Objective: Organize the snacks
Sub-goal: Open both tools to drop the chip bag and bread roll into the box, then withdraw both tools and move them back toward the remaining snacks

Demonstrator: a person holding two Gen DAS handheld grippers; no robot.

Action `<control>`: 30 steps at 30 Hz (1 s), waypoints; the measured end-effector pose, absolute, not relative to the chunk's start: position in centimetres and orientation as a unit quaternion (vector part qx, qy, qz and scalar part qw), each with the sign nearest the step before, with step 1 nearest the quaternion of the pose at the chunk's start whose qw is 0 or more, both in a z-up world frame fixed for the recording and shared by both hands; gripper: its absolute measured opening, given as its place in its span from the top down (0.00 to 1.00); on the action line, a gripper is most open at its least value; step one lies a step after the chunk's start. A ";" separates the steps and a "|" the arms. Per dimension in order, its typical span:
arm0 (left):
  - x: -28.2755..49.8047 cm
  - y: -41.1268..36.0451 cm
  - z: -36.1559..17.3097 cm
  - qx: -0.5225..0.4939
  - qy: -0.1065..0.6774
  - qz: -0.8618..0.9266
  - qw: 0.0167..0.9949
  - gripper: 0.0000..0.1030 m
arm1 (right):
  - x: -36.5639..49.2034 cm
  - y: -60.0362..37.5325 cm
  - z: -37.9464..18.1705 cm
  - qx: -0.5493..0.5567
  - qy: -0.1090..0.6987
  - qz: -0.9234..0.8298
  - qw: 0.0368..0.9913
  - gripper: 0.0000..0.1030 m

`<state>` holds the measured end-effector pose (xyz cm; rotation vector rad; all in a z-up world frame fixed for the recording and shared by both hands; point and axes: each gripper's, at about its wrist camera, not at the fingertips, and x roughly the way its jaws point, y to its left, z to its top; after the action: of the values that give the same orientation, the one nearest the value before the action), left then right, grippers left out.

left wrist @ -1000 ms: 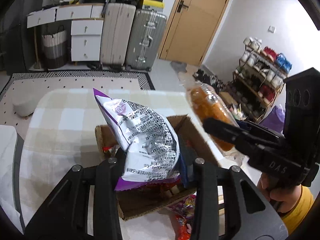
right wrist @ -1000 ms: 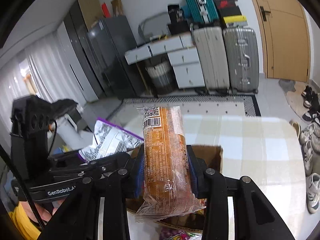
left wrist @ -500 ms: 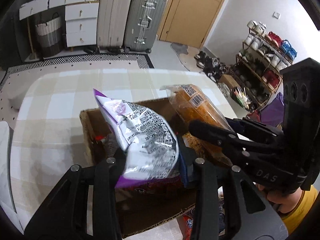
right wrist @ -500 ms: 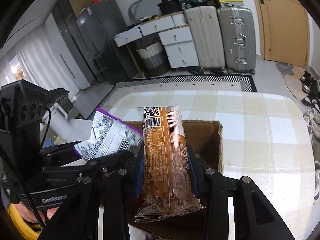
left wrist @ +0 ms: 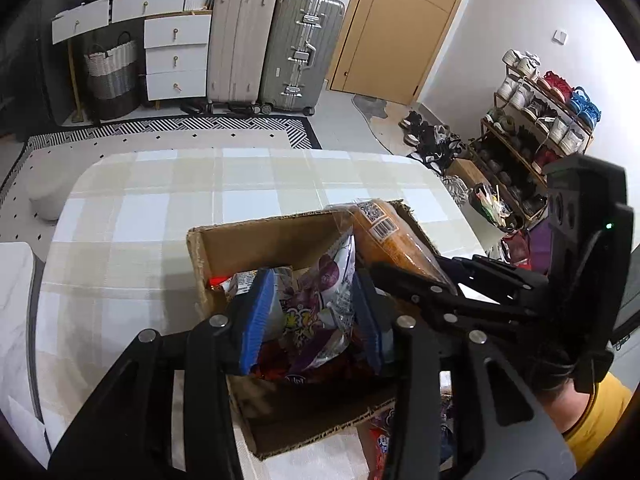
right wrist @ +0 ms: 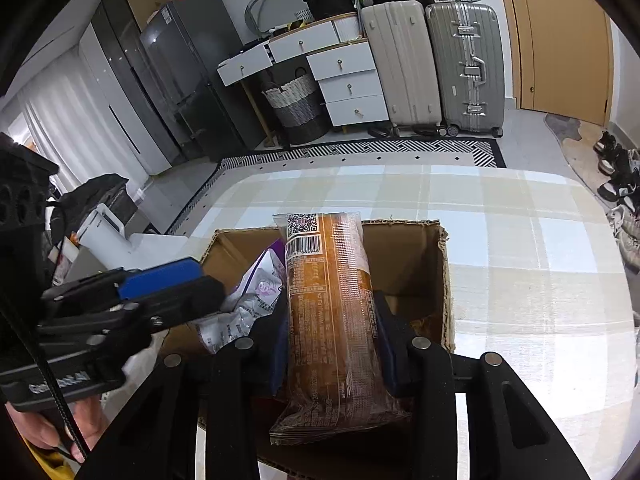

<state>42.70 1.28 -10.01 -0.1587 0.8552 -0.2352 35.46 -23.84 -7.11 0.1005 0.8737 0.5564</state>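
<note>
Snacks are mostly boxed: the cardboard box (left wrist: pixel 256 240) at frame centre holds several packets. The left hand-held gripper (left wrist: pixel 308 312), jaws just easing apart, straddles the purple packet (left wrist: pixel 320 300); the right hand-held gripper (right wrist: pixel 332 344) loosely brackets the orange packet (right wrist: pixel 328 300) (release pending). More packets lie outside, lower right.

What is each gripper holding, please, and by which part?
Right gripper clamps the bread pack across its lower middle. Left gripper has just been opening; purple snack bag lies loose between.
</note>
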 end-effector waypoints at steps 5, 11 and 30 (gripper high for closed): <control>39.6 2.0 -8.6 -0.065 0.408 -0.097 0.905 0.55 | 34.8 -23.5 -6.9 0.025 0.416 0.266 0.869 0.56; 36.4 2.1 -6.1 -0.056 0.391 -0.091 0.914 0.40 | 33.0 -24.4 -4.2 0.023 0.376 0.254 0.891 0.55; 19.4 0.5 5.4 -0.029 0.283 -0.057 0.957 0.18 | 17.1 -28.3 7.8 0.014 0.213 0.263 0.941 0.30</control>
<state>19.37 0.51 5.37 -0.0590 0.5752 -0.1163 17.07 -28.27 7.84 0.0284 0.4348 0.5358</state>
